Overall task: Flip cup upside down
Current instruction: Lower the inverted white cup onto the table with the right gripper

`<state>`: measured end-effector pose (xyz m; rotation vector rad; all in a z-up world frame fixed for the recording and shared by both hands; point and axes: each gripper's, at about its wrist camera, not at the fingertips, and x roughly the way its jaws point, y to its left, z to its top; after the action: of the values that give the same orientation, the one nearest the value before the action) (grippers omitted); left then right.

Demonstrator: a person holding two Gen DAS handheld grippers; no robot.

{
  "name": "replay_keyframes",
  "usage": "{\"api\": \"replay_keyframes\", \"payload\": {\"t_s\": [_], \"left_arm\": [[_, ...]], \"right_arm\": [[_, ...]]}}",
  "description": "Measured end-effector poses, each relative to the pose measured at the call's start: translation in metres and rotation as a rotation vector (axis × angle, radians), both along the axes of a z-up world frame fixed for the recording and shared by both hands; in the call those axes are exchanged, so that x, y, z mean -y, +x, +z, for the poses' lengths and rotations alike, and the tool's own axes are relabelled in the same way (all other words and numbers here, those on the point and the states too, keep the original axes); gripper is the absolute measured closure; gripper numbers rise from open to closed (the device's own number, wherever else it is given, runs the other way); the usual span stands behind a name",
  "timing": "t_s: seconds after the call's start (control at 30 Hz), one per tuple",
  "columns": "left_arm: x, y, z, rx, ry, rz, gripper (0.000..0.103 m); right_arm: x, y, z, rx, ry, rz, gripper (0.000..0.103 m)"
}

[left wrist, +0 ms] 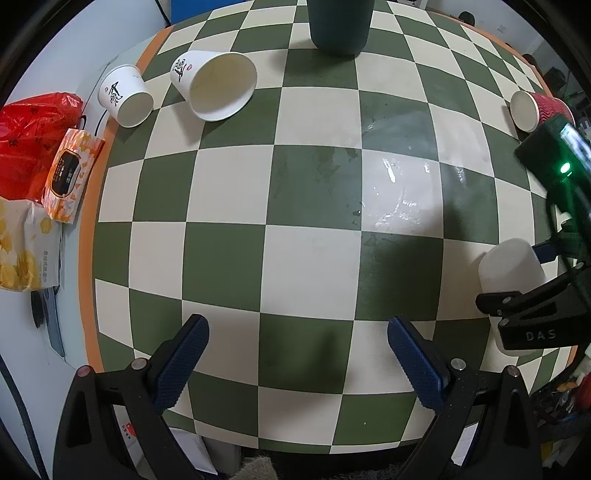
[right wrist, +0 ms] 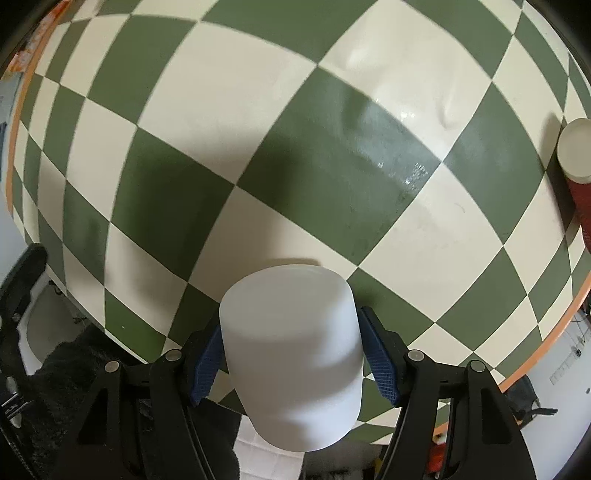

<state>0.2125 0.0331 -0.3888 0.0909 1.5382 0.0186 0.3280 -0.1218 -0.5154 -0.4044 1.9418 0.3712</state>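
Observation:
A plain white plastic cup [right wrist: 291,354] sits between the blue pads of my right gripper [right wrist: 291,360], which is shut on its sides. The closed base points away from the camera, above the near part of the checkered table [right wrist: 258,147]. The same white cup [left wrist: 511,273] shows at the right edge of the left wrist view, held by the right gripper [left wrist: 532,295]. My left gripper [left wrist: 297,362] is open and empty, low over the table's near edge.
Two printed white paper cups [left wrist: 127,96] [left wrist: 218,85] lie on their sides at the far left. A dark green cup [left wrist: 340,24] stands at the back. A red ribbed cup [left wrist: 541,110] [right wrist: 578,162] lies at the right. A red bag [left wrist: 29,136] and tissue packs [left wrist: 72,173] sit off the left edge.

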Motion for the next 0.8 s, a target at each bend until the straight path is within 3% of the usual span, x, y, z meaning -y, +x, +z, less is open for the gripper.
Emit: {"api": "replay_keyframes", "payload": {"t_s": [0.3,0.67,0.8], "left_arm": [[0.002,0.016,-0.001,-0.013,-0.024,0.025,0.004],[0.002,0.050,-0.010,-0.016,-0.060,0.069,0.004],[0.007,0.060,-0.015,-0.019,-0.059,0.069,0.004]], "right_arm": [[0.019,0.013,0.050,0.234,0.114,-0.153,0.032],[0.060,0.014,0.096,0.812,0.322,-0.418,0.032],[0.064,0.011,0.089,0.912,0.357,-0.491,0.032]]}}
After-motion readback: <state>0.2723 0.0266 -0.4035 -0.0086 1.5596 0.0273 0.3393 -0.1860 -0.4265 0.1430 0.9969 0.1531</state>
